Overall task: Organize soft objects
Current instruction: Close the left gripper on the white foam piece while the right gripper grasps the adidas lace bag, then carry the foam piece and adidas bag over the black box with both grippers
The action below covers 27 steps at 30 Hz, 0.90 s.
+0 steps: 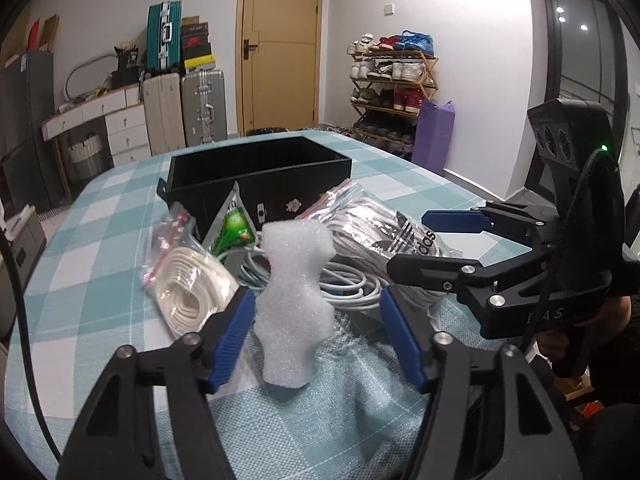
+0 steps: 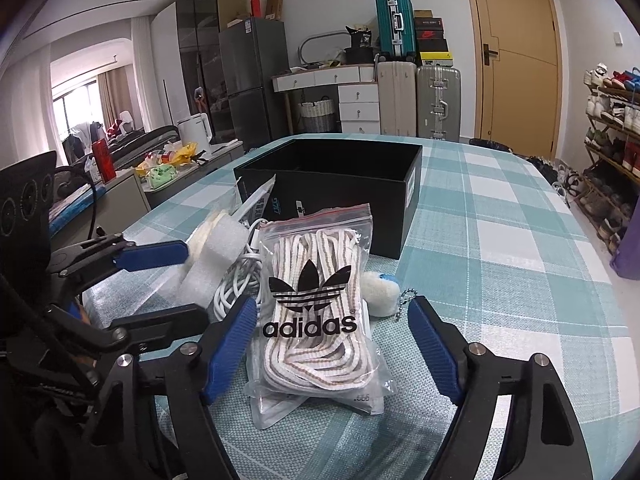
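Observation:
A white foam piece [image 1: 294, 312] stands upright between the pads of my left gripper [image 1: 316, 294]. The left pad is at its edge, the right pad stands clear of it, so the gripper is open. A clear zip bag of striped laces with an adidas logo [image 2: 316, 312] lies between the pads of my right gripper [image 2: 332, 304], also open, with a gap on the right side. The foam piece [image 2: 224, 244] and the adidas bag [image 1: 384, 232] each show in the other view. An open black box [image 1: 260, 168] sits just behind the pile.
On the checked tablecloth [image 2: 500, 240] lie a zip bag of white cord [image 1: 192, 288], a green packet [image 1: 234, 232], a coiled white cable [image 1: 348, 284] and a small plush keychain [image 2: 380, 288]. Suitcases, a shoe rack and a door stand beyond the table.

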Each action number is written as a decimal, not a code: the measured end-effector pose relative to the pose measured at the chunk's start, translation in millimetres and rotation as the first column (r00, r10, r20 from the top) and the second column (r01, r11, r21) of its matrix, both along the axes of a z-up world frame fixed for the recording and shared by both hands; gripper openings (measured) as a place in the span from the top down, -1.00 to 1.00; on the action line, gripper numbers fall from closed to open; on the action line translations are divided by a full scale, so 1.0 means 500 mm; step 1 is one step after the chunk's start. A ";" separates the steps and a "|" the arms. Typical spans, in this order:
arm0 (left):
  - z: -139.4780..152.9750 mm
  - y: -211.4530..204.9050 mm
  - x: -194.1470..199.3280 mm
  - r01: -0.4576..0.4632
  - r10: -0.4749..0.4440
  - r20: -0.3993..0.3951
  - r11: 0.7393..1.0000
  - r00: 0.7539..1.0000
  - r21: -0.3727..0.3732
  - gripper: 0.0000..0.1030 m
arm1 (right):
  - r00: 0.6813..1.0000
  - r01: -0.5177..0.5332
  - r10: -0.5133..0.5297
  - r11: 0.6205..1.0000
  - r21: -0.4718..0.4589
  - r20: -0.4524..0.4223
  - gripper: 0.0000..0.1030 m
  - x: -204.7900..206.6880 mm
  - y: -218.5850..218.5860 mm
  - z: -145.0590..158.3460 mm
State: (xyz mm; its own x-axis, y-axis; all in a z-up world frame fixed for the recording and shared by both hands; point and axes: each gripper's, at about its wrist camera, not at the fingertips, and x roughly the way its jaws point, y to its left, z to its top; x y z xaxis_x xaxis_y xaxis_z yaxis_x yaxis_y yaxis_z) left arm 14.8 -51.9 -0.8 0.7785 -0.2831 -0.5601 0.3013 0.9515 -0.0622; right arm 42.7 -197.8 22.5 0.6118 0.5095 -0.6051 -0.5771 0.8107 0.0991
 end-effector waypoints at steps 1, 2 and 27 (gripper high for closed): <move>-0.001 0.002 0.001 0.001 -0.001 -0.008 1.000 1.000 -0.010 -0.07 | 1.000 -0.003 0.003 1.000 0.003 -0.004 -0.54 0.000 0.000 -0.001; -0.003 0.004 0.004 -0.001 0.001 -0.013 1.000 1.000 -0.015 0.03 | 1.000 -0.008 0.008 1.000 0.011 -0.015 -0.53 0.001 0.000 -0.002; 0.019 0.035 -0.008 -0.018 0.019 0.019 0.997 1.000 -0.079 0.43 | 1.000 -0.022 0.022 1.000 0.004 -0.021 0.17 -0.007 0.010 -0.001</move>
State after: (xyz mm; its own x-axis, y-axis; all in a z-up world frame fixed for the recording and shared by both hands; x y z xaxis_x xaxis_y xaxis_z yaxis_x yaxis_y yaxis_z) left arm 10.8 -34.5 8.7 0.7947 -0.3114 -0.5211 0.2856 0.9493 -0.1316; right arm 39.1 -193.0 22.1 0.5875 0.5252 -0.6156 -0.5928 0.7972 0.1144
